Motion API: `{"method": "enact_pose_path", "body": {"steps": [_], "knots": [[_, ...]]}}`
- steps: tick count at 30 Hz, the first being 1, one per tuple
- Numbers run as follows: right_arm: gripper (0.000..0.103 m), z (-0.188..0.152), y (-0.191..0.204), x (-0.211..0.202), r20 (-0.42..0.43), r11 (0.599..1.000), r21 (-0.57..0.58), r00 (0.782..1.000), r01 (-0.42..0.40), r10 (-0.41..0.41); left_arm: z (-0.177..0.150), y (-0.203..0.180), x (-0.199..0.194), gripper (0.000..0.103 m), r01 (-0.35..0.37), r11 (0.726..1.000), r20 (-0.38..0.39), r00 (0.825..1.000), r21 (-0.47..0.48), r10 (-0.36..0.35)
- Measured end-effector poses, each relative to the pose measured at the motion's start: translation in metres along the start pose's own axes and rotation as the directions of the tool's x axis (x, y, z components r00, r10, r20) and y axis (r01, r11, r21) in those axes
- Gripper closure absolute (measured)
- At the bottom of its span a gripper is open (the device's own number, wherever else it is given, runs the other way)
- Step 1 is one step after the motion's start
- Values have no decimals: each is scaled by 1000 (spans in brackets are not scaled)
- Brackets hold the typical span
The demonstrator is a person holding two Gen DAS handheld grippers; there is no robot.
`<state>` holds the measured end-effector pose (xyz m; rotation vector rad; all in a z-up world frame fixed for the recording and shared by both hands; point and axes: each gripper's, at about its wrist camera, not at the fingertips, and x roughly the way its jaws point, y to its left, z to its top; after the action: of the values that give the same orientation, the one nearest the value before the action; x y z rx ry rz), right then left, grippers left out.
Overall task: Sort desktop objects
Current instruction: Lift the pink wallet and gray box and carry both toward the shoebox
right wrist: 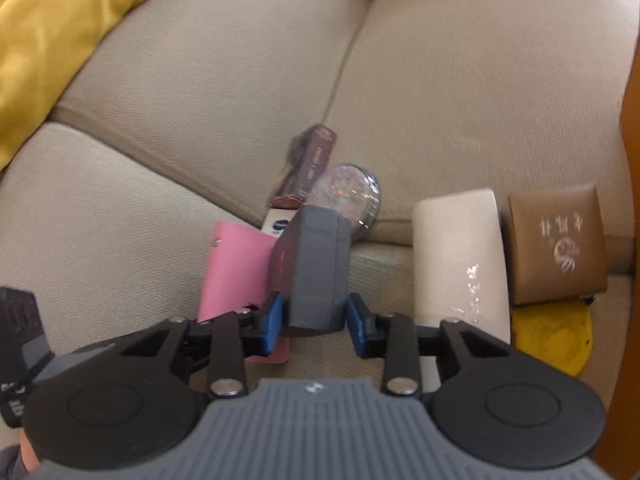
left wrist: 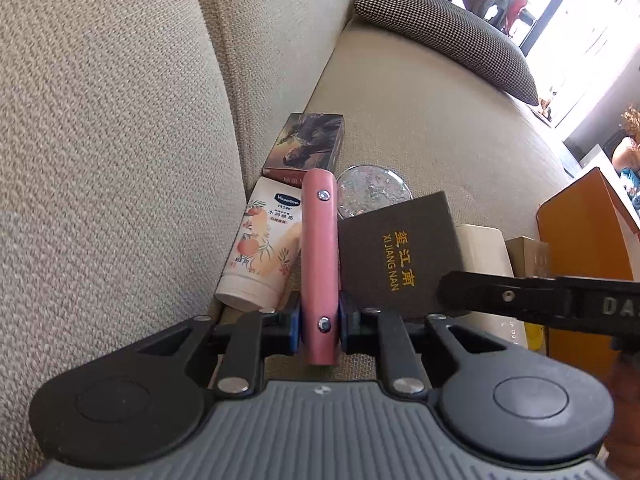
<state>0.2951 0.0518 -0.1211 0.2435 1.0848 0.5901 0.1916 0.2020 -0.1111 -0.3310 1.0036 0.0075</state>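
Observation:
On the beige sofa seat, my left gripper (left wrist: 319,322) is shut on a flat pink case (left wrist: 318,248), held on edge; the same pink case (right wrist: 236,268) shows left of the right gripper. In the right wrist view my right gripper (right wrist: 316,324) is shut on a dark grey box (right wrist: 318,276), its blue pads against both sides of the box's near end. The box (left wrist: 396,256) carries gold lettering and stands tilted beside the pink case. One black finger (left wrist: 520,300) of the right gripper reaches in from the right.
By the backrest lie a Vaseline tube (left wrist: 262,248), a horse-picture box (left wrist: 306,146) and a glittery round disc (left wrist: 372,192). Right of the grey box are a white case (right wrist: 460,264), a brown pouch (right wrist: 556,248), a yellow round thing (right wrist: 552,336) and an orange box (left wrist: 584,264). Cushions (left wrist: 444,32) (right wrist: 60,32) lie farther off.

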Motion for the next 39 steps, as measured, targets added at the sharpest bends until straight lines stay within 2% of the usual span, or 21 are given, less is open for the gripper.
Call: {"method": "enact_pose_path", "body": {"steps": [3,7,15,20,27,33,39], "knots": [[67,-2,25,-8,-9,989,-129,997,74,-76,-2,-4,-2,83,-8,1000,-10,1000,18,8],[67,-12,48,-4,-9,941,-297,985,164,-174,-5,-10,-2,83,-13,999,-18,1000,51,14],[64,-1,32,9,-61,985,-169,997,41,-52,-5,4,-2,83,15,1000,-26,1000,-17,-16],[61,10,38,26,-73,991,-122,995,59,-68,-7,-5,-3,82,-7,999,-12,1000,34,7],[65,10,48,40,-63,979,-163,989,125,-137,-7,-9,-1,82,-30,998,-5,1000,60,31],[68,5,38,16,-36,983,-143,992,118,-124,-5,-18,-7,82,-55,995,9,998,86,54],[68,0,25,-32,38,986,-119,993,113,-109,-6,-41,-30,82,-35,996,27,999,88,32]]}}
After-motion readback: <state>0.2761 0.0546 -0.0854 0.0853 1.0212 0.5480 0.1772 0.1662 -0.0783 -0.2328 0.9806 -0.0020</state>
